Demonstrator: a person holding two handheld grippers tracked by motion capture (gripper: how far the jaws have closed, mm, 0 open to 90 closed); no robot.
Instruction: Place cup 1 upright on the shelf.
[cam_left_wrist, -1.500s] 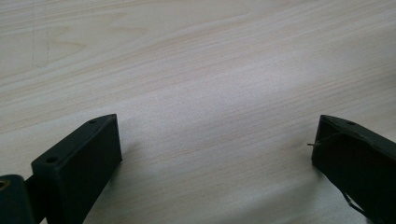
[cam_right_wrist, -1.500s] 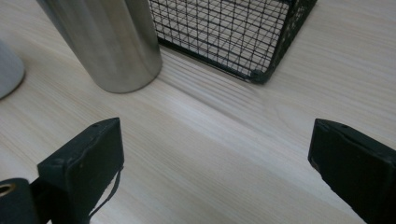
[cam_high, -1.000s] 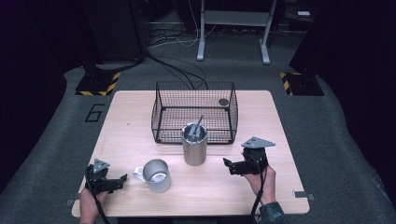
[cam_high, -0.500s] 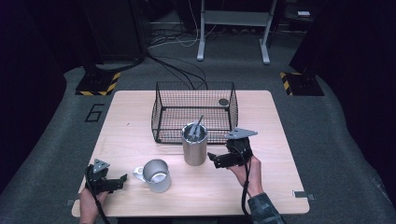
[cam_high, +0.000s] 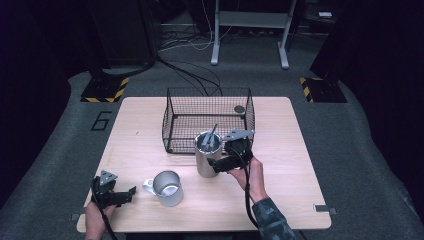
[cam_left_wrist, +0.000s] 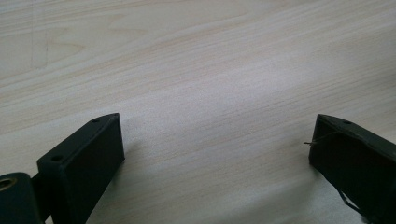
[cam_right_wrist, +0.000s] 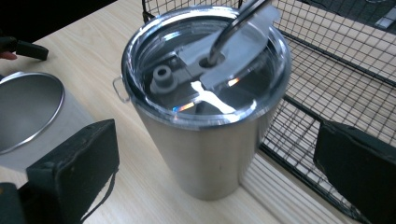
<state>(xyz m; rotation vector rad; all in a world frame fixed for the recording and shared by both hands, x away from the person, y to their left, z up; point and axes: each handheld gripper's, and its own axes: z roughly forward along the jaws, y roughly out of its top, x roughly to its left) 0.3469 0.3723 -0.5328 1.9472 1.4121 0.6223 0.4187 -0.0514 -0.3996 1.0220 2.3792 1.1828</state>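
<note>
**Steel tumbler at the right gripper**

The steel tumbler (cam_right_wrist: 205, 154) stands upright on the table, closed by a clear lid (cam_right_wrist: 205, 79) through which a metal straw (cam_right_wrist: 236, 23) slants. It sits between the spread fingers (cam_right_wrist: 74, 163) of the right gripper (cam_high: 216, 164), nearer the finger on the gripper view's left, untouched by either.

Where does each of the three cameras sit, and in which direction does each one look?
High view: above the person's side, looking forward and down on the table; both forearms and hands show.
Left gripper view: on the left gripper, looking down at bare wood between its open jaws.
Right gripper view: on the right gripper, facing the steel tumbler between its open jaws.
Shared: high and right gripper views both show tumbler, mug and wire basket.
</note>
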